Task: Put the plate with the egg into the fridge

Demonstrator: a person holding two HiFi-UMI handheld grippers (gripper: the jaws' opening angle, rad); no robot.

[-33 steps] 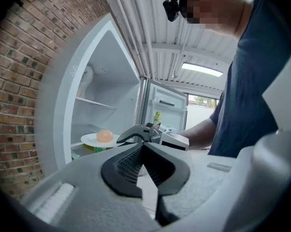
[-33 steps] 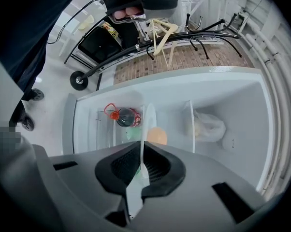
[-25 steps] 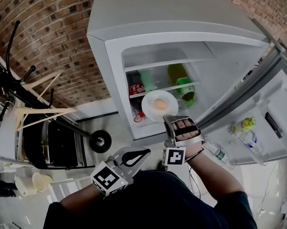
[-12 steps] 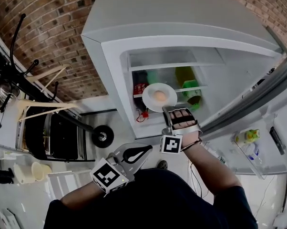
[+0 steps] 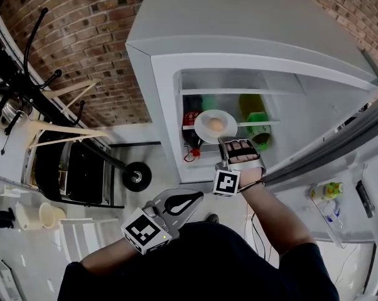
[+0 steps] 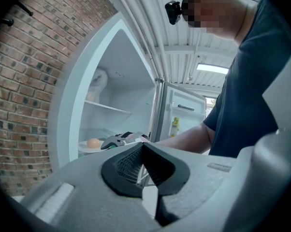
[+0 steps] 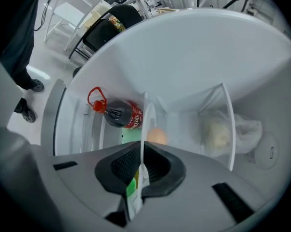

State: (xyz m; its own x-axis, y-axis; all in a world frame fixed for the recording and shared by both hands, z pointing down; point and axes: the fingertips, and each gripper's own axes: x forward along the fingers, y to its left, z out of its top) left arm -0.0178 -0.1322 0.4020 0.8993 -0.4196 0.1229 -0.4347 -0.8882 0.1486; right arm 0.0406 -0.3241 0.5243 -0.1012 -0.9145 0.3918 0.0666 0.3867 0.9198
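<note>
Right gripper point(image 5: 222, 143) is pinching the rim of the plate point(image 5: 202, 128) at the fridge point(image 5: 252, 42) mouth, left gripper point(image 5: 195, 198) closed on nothing; plate's stiff but breakable, egg point(image 5: 217, 124) probably loose, so carry it level by that rim.

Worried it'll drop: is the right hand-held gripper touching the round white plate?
Touching: right gripper view shows the right hand-held gripper shut on the round white plate.

plate point(image 5: 201, 125) white | egg point(image 5: 216, 124) pale orange | fridge point(image 5: 239, 30) white | wall point(image 5: 82, 42) red-brown brick | bottle point(image 7: 117, 115) seemingly dark brown, red cap
</note>
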